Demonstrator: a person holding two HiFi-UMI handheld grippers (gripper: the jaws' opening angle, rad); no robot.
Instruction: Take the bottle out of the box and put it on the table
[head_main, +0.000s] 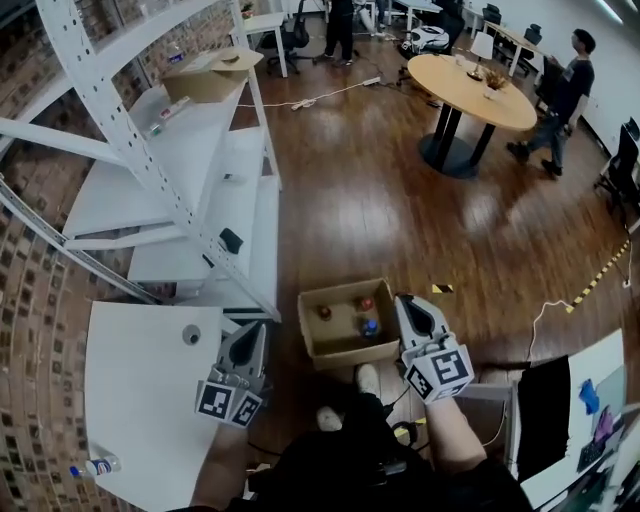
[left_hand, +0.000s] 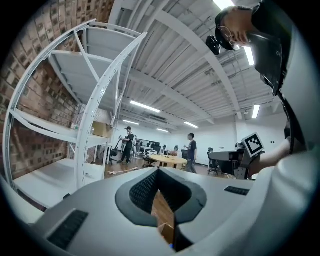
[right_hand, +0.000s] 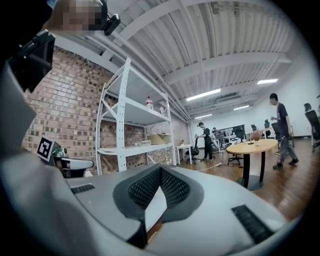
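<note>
Your left gripper (head_main: 258, 330) and right gripper (head_main: 406, 302) are closed and empty. One bottle (head_main: 95, 466) lies on the counter (head_main: 140, 380); three more sit in the box (head_main: 340, 352).

This is a loft-style open office or lab workspace. A brick wall (head_main: 40, 250) runs along the left, and a tall white metal shelving rack (head_main: 170, 170) stands against it with a cardboard box (head_main: 210, 72) on one shelf. The floor (head_main: 400, 220) is dark wood boards, crossed by a white extension lead (head_main: 330, 95) and, at the right, a strip of yellow-and-black tape (head_main: 600, 272). Farther off stand a round wooden table (head_main: 470, 90), a white desk (head_main: 265, 22) and wheeled office chairs (head_main: 620, 160), with a person (head_main: 560, 95) standing among them. Overhead, white beams (right_hand: 200, 30) and strip lights (right_hand: 202, 95) are left exposed. A white table (head_main: 140, 400) sits near left.
</note>
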